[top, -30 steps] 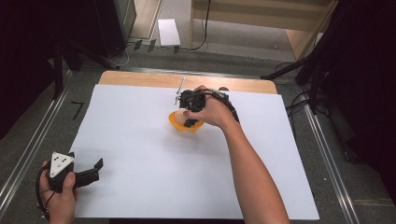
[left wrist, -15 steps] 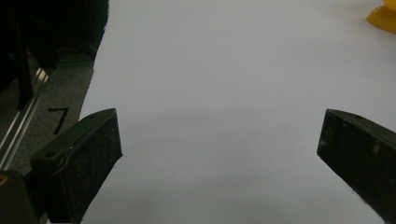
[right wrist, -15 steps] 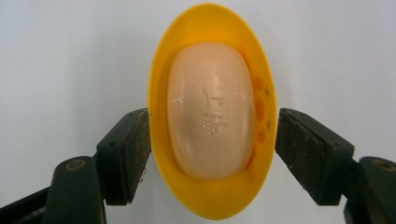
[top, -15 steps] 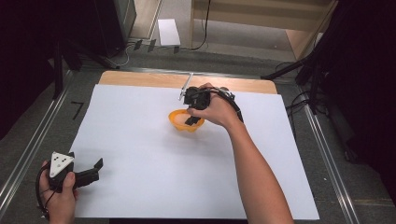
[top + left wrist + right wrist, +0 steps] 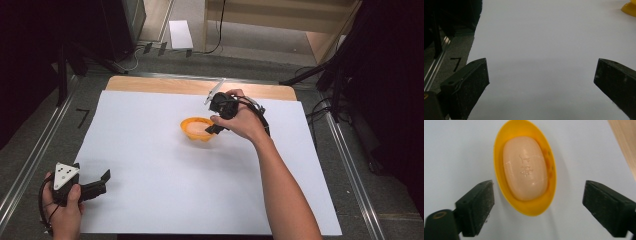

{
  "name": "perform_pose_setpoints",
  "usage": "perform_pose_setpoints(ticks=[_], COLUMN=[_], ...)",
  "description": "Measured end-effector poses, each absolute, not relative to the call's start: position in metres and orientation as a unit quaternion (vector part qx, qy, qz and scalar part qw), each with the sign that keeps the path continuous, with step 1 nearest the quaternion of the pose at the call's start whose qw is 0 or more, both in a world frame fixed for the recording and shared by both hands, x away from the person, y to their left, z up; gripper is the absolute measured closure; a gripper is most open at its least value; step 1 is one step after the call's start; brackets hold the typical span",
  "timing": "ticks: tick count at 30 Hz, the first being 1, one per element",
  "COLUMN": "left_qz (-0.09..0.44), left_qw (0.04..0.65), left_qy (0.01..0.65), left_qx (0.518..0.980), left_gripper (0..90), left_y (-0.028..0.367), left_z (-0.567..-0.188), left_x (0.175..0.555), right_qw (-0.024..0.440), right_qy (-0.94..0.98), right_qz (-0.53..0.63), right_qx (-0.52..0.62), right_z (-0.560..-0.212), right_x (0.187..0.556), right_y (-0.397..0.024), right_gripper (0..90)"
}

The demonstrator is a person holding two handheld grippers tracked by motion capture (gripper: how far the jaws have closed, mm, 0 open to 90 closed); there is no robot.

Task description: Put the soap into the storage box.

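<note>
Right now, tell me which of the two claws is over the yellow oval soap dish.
The right claw, at the table's far side: its open jaws flank the yellow oval plastic soap dish holding a pale bar of soap. The left claw sits at the near-left corner.

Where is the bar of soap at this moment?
The soap lies in the yellow dish on the white sheet's far middle, just below the open right gripper.

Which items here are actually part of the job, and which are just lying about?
In play:
- soap bar, lying in the yellow dish
- yellow dish
- right gripper, jaws just opened, nothing between them, above the dish

Lying about:
- left gripper, open and idle at the sheet's near corner
- white sheet
- white box on the floor beyond the table
</note>
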State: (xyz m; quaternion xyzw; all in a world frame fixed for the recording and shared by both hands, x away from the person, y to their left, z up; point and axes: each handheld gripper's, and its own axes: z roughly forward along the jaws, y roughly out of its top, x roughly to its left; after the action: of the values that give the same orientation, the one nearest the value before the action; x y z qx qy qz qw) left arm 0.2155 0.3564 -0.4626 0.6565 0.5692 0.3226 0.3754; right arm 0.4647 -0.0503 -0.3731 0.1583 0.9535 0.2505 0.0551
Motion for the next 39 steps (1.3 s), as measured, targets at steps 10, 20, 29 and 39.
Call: perform_pose_setpoints(ticks=[10, 20, 29, 39], left_qz=[0.324, 0.326, 0.327, 0.327], left_qw=[0.375, 0.372, 0.370, 0.370], left_qy=[0.568, 0.569, 0.569, 0.570], left_qx=[0.657, 0.657, 0.657, 0.657], left_gripper=[0.1, 0.1, 0.1, 0.1], left_y=[0.356, 0.355, 0.355, 0.355], left_z=[-0.463, -0.463, -0.463, -0.463], left_x=[0.216, 0.216, 0.216, 0.216], right_qw=[0.092, 0.117, 0.132, 0.142], right_qy=[0.925, 0.909, 0.894, 0.871], right_qz=[0.291, 0.300, 0.308, 0.333], right_qx=[0.224, 0.265, 0.296, 0.332], right_z=[-0.371, -0.373, -0.383, -0.401], right_x=[0.456, 0.436, 0.418, 0.390], right_y=[-0.086, -0.119, -0.141, -0.170], right_gripper=[0.0, 0.0, 0.0, 0.1])
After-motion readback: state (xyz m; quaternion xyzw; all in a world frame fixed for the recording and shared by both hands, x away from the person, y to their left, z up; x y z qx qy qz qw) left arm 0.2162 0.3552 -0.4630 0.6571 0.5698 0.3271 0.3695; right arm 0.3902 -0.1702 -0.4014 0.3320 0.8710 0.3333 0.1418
